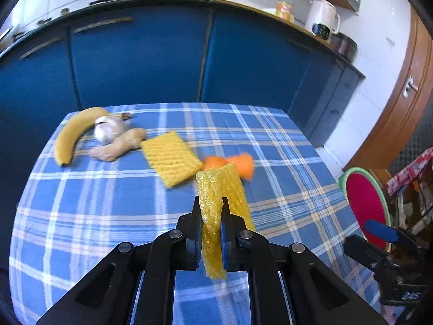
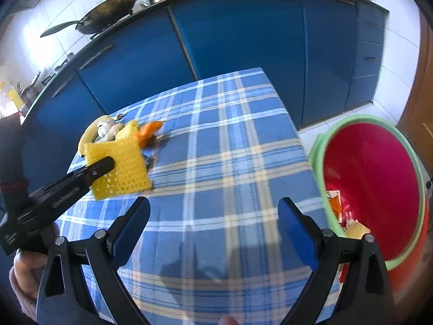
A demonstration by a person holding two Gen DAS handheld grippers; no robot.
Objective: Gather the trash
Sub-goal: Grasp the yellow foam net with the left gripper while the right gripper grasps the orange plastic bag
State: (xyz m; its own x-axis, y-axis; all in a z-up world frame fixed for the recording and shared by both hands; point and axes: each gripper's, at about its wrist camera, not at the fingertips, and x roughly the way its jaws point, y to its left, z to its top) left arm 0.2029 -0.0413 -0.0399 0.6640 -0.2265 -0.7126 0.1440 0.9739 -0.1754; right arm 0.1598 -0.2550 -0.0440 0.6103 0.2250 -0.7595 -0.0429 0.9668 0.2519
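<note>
My left gripper [image 1: 211, 203] is shut on a yellow foam fruit net [image 1: 216, 203] and holds it above the blue plaid table [image 1: 108, 230]; it also shows in the right wrist view [image 2: 121, 168]. A second yellow foam net [image 1: 170, 159] lies flat on the table. An orange wrapper [image 1: 238, 165] lies just behind the held net. My right gripper [image 2: 213, 211] is open and empty over the table's near right part. A red bin with a green rim [image 2: 373, 178] stands off the table's right edge, with some trash inside.
A banana [image 1: 73, 132], a garlic bulb [image 1: 108, 130] and a ginger root [image 1: 119, 143] lie at the table's far left. Blue kitchen cabinets [image 1: 162, 62] stand behind the table. The bin also shows at right in the left wrist view [image 1: 365, 205].
</note>
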